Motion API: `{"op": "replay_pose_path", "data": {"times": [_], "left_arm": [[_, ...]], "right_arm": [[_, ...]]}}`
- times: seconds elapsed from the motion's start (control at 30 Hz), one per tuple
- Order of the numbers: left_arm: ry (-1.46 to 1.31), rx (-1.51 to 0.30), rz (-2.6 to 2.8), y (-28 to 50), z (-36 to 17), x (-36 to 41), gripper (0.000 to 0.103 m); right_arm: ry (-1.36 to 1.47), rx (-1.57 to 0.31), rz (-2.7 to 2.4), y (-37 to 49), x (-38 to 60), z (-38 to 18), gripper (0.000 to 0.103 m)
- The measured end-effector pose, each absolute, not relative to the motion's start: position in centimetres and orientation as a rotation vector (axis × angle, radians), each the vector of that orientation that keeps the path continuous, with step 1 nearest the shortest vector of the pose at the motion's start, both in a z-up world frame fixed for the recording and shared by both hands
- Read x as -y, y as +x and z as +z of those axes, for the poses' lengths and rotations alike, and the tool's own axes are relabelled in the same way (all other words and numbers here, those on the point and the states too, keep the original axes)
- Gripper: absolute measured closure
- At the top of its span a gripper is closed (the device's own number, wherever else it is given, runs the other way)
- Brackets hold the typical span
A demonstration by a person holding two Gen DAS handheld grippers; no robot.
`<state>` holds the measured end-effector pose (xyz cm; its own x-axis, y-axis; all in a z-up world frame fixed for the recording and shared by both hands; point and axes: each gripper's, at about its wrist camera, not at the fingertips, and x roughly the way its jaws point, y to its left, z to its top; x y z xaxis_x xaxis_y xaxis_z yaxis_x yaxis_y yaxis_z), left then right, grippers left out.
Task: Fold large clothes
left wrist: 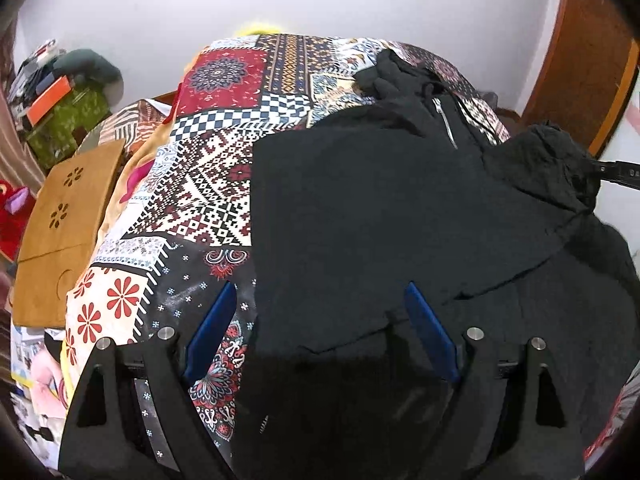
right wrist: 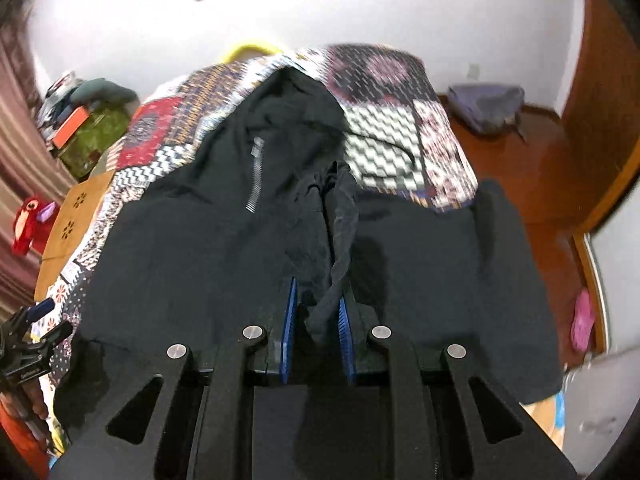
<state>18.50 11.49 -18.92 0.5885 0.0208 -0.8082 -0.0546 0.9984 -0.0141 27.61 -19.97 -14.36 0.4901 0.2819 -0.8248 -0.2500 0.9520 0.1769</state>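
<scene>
Black zip-up jacket spread on the bed

The jacket (left wrist: 360, 208) is dark, with a silver zipper (right wrist: 254, 176) running down its chest, and lies mostly flat across the patterned bedspread (left wrist: 208, 168), its hood end toward the wall. One bunched fold of its cloth (right wrist: 340, 240) is lifted off the rest, pinched up into a ridge.

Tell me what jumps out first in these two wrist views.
A big black garment sprawls across a loud patchwork bedspread, its silver zipper catching the eye. The right gripper pinches a bunched fold of it between blue pads, while the left gripper stands wide open over the garment's left edge.
</scene>
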Motion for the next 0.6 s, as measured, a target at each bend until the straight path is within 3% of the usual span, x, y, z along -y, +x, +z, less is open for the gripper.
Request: {"op": "replay_pose_path", "data": {"times": [0.4, 0.53, 0.6], "left_arm": [[-0.005, -0.929, 0.062, 18.0, -17.8, -11.0, 0.017], [-0.003, -0.917, 0.056, 18.2, -17.1, -10.2, 0.017], [0.009, -0.904, 0.047, 18.3, -16.5, -9.5, 0.017]], "right_arm": [[0.037, -1.080, 0.198, 26.9, 23.8, -15.1, 0.078], [0.074, -1.023, 0.200, 26.0, 25.1, -12.8, 0.058], [0.115, -0.970, 0.198, 25.5, 26.3, -11.3, 0.053]]}}
